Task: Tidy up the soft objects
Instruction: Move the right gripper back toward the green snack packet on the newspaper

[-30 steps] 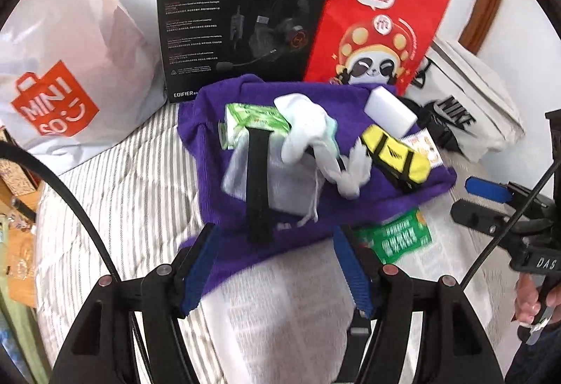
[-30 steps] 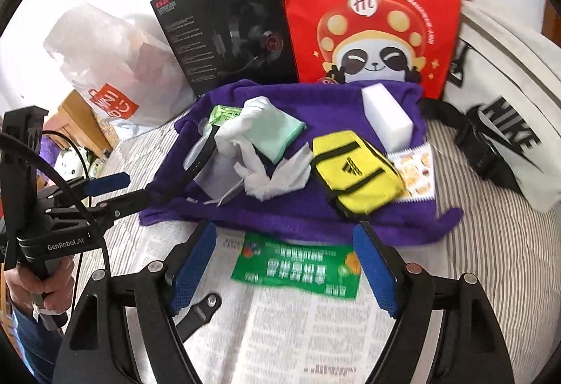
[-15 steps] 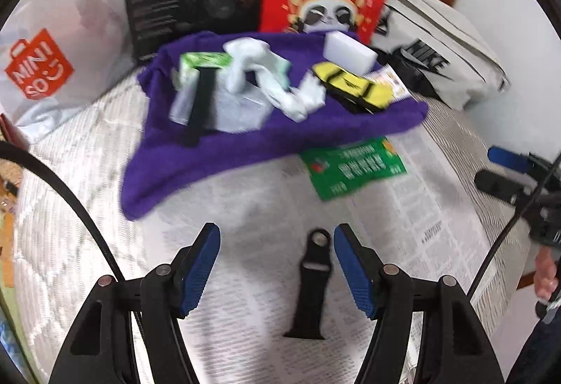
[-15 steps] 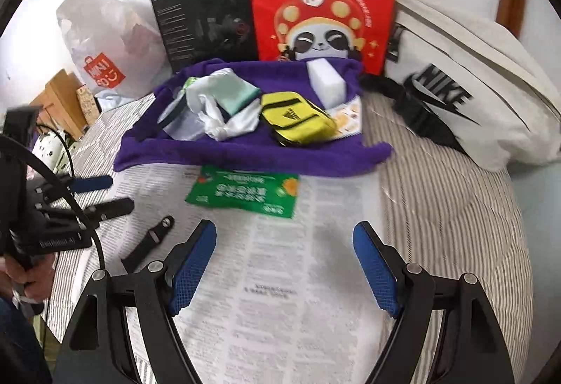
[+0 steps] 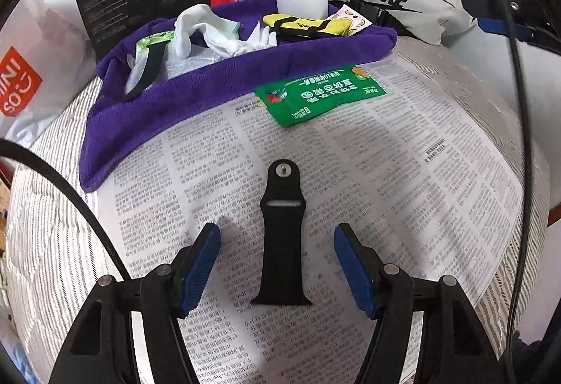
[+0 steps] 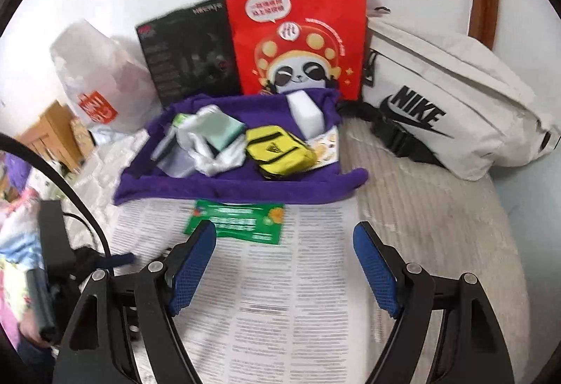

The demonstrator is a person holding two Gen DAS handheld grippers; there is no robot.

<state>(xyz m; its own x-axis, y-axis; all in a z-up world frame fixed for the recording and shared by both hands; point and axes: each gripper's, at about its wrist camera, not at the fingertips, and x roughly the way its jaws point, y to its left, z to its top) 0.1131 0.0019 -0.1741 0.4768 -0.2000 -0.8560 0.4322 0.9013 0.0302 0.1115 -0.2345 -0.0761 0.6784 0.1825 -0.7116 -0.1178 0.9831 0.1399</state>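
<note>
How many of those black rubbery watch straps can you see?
2. One black rubbery watch strap lies on the newspaper between the open left gripper fingers; another lies on the purple towel. Others may be hidden.

Purple towel (image 6: pixel 224 189) hides green packet (image 6: pixel 242 222) upper edge; right wrist view blurred; orange-logo bag (image 5: pixel 21 68) cropped at left frame edge.

A bed with a grey-and-white striped cover (image 5: pixel 52 243) carries everything. A spread sheet of printed newspaper (image 5: pixel 403 180) lies on it. At the centre of the left wrist view a black rubber watch strap (image 5: pixel 283 236) rests flat on the paper; at 12 o'clock from it lie a green foil sachet (image 5: pixel 319 94) and a rumpled purple terry towel (image 5: pixel 217 86). A white Nike waist bag (image 6: pixel 448 110) sits at 2 o'clock.
</note>
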